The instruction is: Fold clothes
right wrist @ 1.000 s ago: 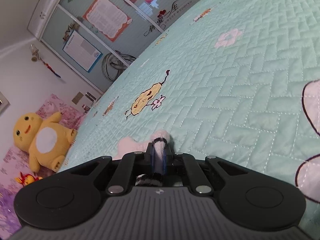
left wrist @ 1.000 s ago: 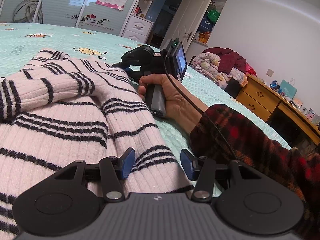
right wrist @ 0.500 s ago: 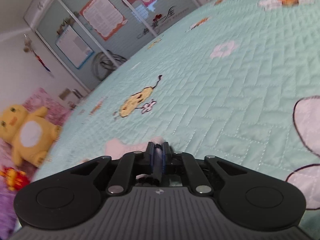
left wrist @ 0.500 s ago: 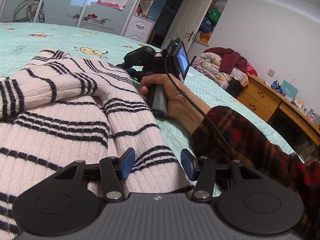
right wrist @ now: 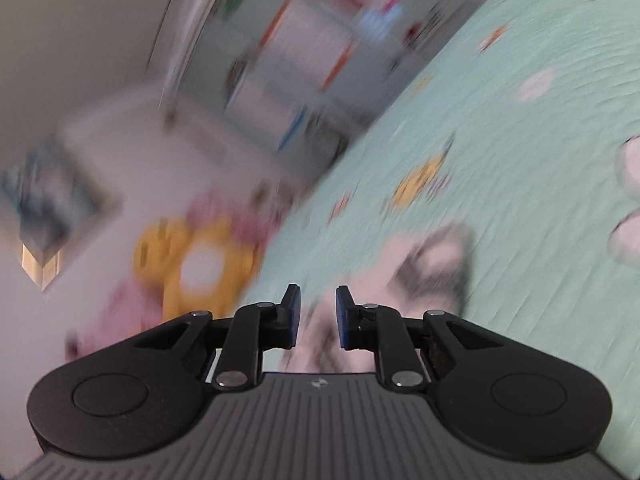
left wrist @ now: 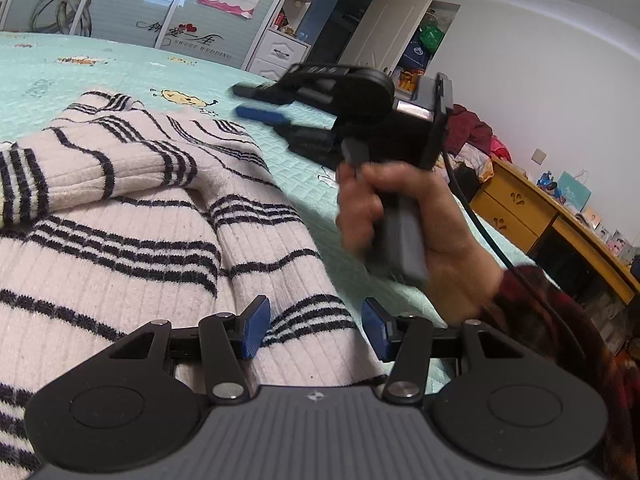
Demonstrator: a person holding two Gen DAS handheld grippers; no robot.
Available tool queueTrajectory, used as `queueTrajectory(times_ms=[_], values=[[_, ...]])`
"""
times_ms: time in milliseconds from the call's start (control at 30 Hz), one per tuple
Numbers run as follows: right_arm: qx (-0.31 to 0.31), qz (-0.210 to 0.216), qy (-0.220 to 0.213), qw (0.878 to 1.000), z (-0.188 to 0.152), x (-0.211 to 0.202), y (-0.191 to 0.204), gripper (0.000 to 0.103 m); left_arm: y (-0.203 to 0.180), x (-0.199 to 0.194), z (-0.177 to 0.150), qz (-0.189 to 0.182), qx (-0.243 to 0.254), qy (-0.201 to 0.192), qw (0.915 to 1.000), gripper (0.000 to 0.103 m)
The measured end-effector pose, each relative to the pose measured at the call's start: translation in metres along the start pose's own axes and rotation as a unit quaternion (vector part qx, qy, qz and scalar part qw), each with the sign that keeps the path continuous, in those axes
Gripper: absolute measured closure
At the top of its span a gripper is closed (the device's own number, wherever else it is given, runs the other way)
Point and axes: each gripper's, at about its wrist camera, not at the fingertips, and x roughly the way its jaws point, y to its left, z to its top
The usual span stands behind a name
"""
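Observation:
A pale pink sweater with black stripes (left wrist: 140, 216) lies spread on the bed, one sleeve folded across its body. My left gripper (left wrist: 316, 330) stands open low over the sweater's near hem, with fabric lying between its blue pads but not pinched. A person's hand (left wrist: 400, 232) holds my right gripper (left wrist: 244, 101) lifted above the sweater's far right edge. Its jaws are opening and nothing is between them. In the blurred right wrist view the right gripper (right wrist: 317, 312) shows a clear gap, and a striped part of the sweater (right wrist: 424, 264) lies just beyond it on the quilt.
The bed has a teal quilted cover (left wrist: 80, 68) with cartoon prints. A wooden dresser (left wrist: 532, 220) and a heap of clothes (left wrist: 472, 136) stand to the right. A yellow plush toy (right wrist: 200, 264) sits off the bed's far side. Wardrobe doors line the back wall.
My right gripper has let go of the striped cuff, opened, and lifted up and away from the sweater; its view swung and blurred. The left gripper stayed where it was.

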Motion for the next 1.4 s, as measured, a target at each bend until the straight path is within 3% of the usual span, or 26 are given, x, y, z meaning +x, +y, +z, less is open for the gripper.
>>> queueTrajectory(times_ms=[100, 133, 167, 233, 400, 600, 667, 733, 800, 833, 1033, 1133, 1200, 1300, 1367, 1400], values=[[-0.028, -0.024, 0.067, 0.997, -0.019, 0.015, 0.008, 0.087, -0.001, 0.001, 0.0, 0.001, -0.001, 0.001, 1.0, 0.049], [-0.015, -0.05, 0.076, 0.996, -0.022, 0.024, -0.003, 0.103, -0.001, 0.001, 0.0, 0.002, 0.0, 0.003, 1.0, 0.049], [0.01, -0.053, 0.077, 0.996, -0.021, 0.027, -0.013, 0.103, -0.002, 0.001, 0.001, 0.001, -0.001, 0.003, 1.0, 0.049], [0.025, -0.051, 0.064, 0.996, -0.017, 0.024, -0.018, 0.103, -0.001, 0.001, 0.001, 0.001, -0.002, 0.004, 1.0, 0.048], [-0.011, -0.072, 0.053, 0.996, -0.021, 0.023, -0.007, 0.103, -0.001, 0.0, 0.001, 0.001, -0.004, 0.005, 1.0, 0.048], [0.011, -0.075, 0.043, 0.996, -0.018, 0.014, -0.006, 0.103, 0.005, -0.001, 0.001, -0.009, -0.016, 0.003, 0.9998, 0.048], [0.007, -0.07, 0.027, 0.997, -0.016, 0.011, 0.002, 0.094, 0.006, -0.001, 0.001, -0.011, -0.018, 0.003, 0.9998, 0.048], [0.002, -0.07, 0.01, 0.998, -0.014, 0.011, 0.008, 0.094, 0.006, -0.001, 0.001, -0.011, -0.018, 0.003, 0.9998, 0.048], [0.004, -0.107, -0.002, 0.994, -0.013, 0.023, 0.003, 0.094, 0.007, 0.0, 0.002, -0.012, -0.02, 0.004, 0.9997, 0.048], [0.007, -0.123, 0.001, 0.992, -0.014, 0.03, -0.004, 0.103, 0.007, 0.0, 0.002, -0.013, -0.022, 0.004, 0.9997, 0.048], [0.014, -0.125, -0.006, 0.992, -0.014, 0.028, -0.006, 0.103, 0.01, -0.003, 0.003, -0.019, -0.035, 0.001, 0.9992, 0.048], [-0.031, -0.122, -0.019, 0.992, -0.007, 0.03, 0.008, 0.099, 0.017, -0.005, 0.004, -0.032, -0.062, -0.005, 0.9976, 0.048], [-0.055, -0.128, -0.002, 0.99, -0.006, 0.045, 0.006, 0.099, 0.022, -0.008, 0.005, -0.04, -0.087, -0.013, 0.9954, 0.048], [-0.022, -0.125, 0.02, 0.992, -0.003, 0.054, -0.016, 0.103, 0.031, -0.024, 0.008, -0.038, -0.145, -0.035, 0.9881, 0.051], [-0.006, -0.116, 0.019, 0.993, -0.001, 0.054, -0.02, 0.103, 0.036, -0.045, 0.017, -0.02, -0.177, -0.063, 0.9821, 0.051], [-0.006, -0.115, 0.02, 0.993, -0.001, 0.055, -0.019, 0.103, 0.037, -0.06, 0.023, 0.007, -0.172, -0.082, 0.9816, 0.051]])
